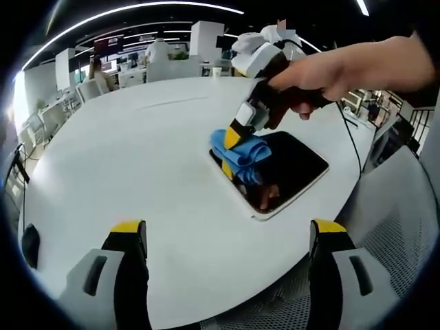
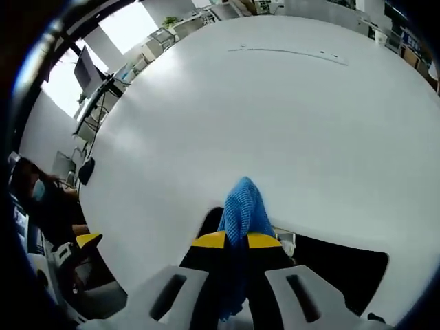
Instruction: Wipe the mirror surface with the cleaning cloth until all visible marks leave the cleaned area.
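- Wiping underway: right gripper (image 1: 232,141) is clamped on the blue cleaning cloth (image 1: 242,152), pressing it onto the mirror's (image 1: 292,165) left end, so the bunched fabric rubs the glass.
- Mirror lies flat on the white worktop (image 1: 137,158), near its right edge.
- Left gripper (image 1: 230,237) hangs back, jaws wide, holding nothing, clear of the stroke.
- Right gripper view: cloth (image 2: 242,210) pinched between the jaws.

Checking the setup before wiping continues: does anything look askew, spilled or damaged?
Nothing stands out. The rectangular white-framed mirror lies flat on the round white table, and the right tool holds the bunched blue cleaning cloth on it. No spills or cracks show.
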Demonstrator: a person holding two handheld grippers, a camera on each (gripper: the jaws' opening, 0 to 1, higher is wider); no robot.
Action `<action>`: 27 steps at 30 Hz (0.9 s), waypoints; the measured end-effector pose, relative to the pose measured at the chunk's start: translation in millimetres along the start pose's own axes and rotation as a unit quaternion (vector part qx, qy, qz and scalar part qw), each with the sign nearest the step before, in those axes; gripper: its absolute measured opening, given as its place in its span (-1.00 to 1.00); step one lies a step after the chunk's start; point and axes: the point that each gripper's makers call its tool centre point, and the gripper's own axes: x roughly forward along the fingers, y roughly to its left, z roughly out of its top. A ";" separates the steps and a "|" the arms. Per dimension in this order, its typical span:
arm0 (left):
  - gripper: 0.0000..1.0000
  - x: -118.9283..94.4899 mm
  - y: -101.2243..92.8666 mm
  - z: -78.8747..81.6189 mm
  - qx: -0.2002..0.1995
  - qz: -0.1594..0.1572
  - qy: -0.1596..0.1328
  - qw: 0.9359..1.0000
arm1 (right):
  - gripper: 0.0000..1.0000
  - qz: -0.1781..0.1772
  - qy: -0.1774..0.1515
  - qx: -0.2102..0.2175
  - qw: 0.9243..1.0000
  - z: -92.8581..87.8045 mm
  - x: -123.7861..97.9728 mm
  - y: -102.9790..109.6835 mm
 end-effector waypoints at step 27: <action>0.92 -0.1 -1.1 0.2 -0.005 -0.003 0.001 1.000 | -0.96 0.007 0.008 0.037 0.999 2.0 4.6 15.0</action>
